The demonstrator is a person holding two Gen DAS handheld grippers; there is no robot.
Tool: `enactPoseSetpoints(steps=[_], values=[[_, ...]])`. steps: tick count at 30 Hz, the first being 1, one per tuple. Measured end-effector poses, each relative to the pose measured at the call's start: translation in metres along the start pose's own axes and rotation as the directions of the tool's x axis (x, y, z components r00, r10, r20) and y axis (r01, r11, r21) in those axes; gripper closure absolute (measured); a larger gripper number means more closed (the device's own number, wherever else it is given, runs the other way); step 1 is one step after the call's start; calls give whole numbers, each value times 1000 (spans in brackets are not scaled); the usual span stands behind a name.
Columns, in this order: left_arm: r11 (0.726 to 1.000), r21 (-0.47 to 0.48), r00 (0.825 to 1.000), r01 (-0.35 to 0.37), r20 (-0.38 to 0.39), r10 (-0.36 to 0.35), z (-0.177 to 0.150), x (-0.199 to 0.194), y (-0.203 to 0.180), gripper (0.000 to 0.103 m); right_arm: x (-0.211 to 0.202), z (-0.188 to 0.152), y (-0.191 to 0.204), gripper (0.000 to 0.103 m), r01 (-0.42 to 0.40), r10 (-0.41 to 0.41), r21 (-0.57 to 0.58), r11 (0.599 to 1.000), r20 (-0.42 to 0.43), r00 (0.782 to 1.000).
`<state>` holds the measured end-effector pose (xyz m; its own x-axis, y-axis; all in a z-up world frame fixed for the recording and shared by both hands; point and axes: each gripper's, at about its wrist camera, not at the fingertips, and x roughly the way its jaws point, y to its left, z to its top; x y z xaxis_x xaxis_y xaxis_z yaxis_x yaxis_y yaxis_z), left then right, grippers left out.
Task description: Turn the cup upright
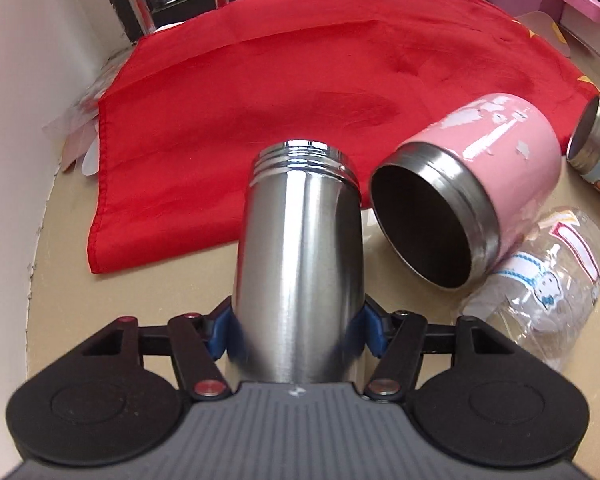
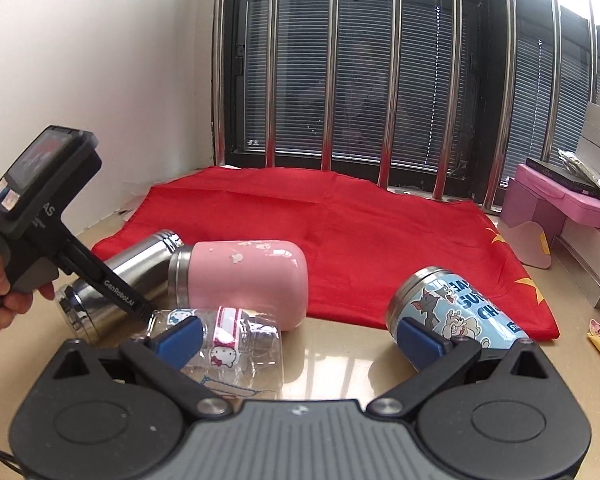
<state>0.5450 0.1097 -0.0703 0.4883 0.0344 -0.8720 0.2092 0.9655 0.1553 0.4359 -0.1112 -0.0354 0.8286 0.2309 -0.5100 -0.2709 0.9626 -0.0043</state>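
My left gripper (image 1: 296, 330) is shut on a plain steel cup (image 1: 300, 264) lying on its side, threaded mouth pointing away from me; it also shows in the right wrist view (image 2: 120, 276). A pink cup (image 1: 472, 184) lies on its side to its right, mouth toward my left camera; it also shows in the right wrist view (image 2: 248, 280). A blue cartoon cup (image 2: 456, 312) lies tilted on its side on the right. My right gripper (image 2: 300, 340) is open and empty, with the blue cup beside its right finger.
A red cloth (image 2: 340, 240) covers the back of the beige table (image 2: 340, 364). A clear plastic bottle (image 2: 228, 348) lies by my right gripper's left finger. Pink boxes (image 2: 560, 208) stand at the right. A wall is at the left, window bars behind.
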Motion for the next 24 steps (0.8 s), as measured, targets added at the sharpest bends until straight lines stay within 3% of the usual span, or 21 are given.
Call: enactPoseSetpoints(steps=[9, 15, 20, 24], values=[[991, 133, 997, -13, 73, 3, -58, -83, -37, 40, -40, -13, -1, 0, -9, 10, 12, 1000, -25, 1000], [965, 263, 993, -16, 117, -16, -110, -142, -97, 40, -92, -35, -9, 0, -27, 28, 4, 1000, -44, 999], [936, 351, 989, -14, 145, -40, -160, -162, -151, 40, -133, -59, -16, 0, -41, 39, -27, 999, -77, 996], [914, 406, 989, -22, 145, -41, -182, -162, -179, 40, -157, -78, -28, 0, -37, 33, -41, 998, -105, 994]])
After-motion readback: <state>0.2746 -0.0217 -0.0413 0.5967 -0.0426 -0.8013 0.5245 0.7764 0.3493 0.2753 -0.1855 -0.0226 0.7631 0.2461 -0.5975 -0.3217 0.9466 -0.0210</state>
